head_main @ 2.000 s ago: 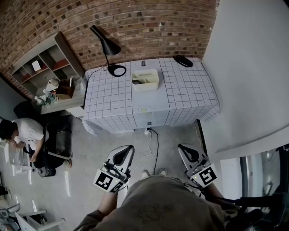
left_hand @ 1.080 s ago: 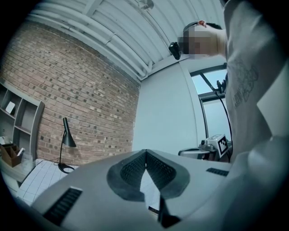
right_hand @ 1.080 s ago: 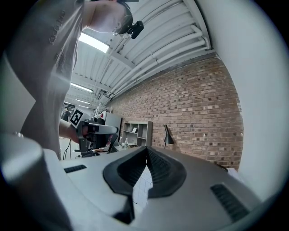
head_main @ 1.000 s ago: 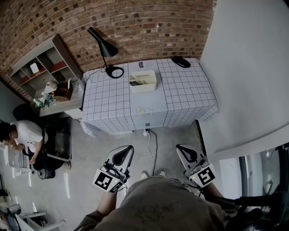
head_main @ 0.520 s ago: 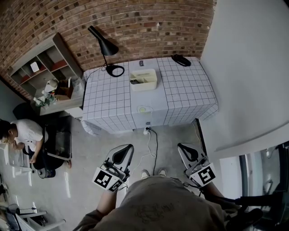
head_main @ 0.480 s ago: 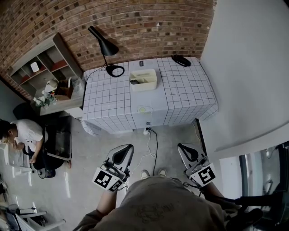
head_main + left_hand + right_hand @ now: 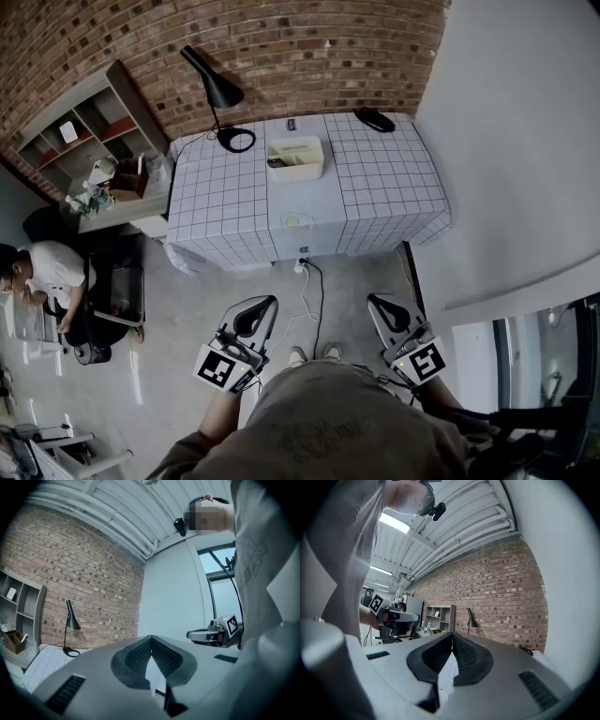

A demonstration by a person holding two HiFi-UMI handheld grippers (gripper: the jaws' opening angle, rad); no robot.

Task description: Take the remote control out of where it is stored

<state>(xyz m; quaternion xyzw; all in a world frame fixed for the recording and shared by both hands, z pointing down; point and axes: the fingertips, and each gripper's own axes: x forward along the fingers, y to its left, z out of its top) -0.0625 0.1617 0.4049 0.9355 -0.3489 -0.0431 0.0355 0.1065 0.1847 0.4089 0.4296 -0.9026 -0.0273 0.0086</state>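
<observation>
We hold the 2 grippers level above the floor, well short of the table. The left gripper has its jaws together with nothing between them, and so does the right gripper. On the table stands a cream box. The dark item at its left end appears to be the remote control, too small to confirm.

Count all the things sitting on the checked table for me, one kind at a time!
Black desk lamp: 1
Cream storage box: 1
Flat black thing at the far corner: 1
Small dark thing behind the box: 1
Pale round thing near the front edge: 1
Total: 5
</observation>
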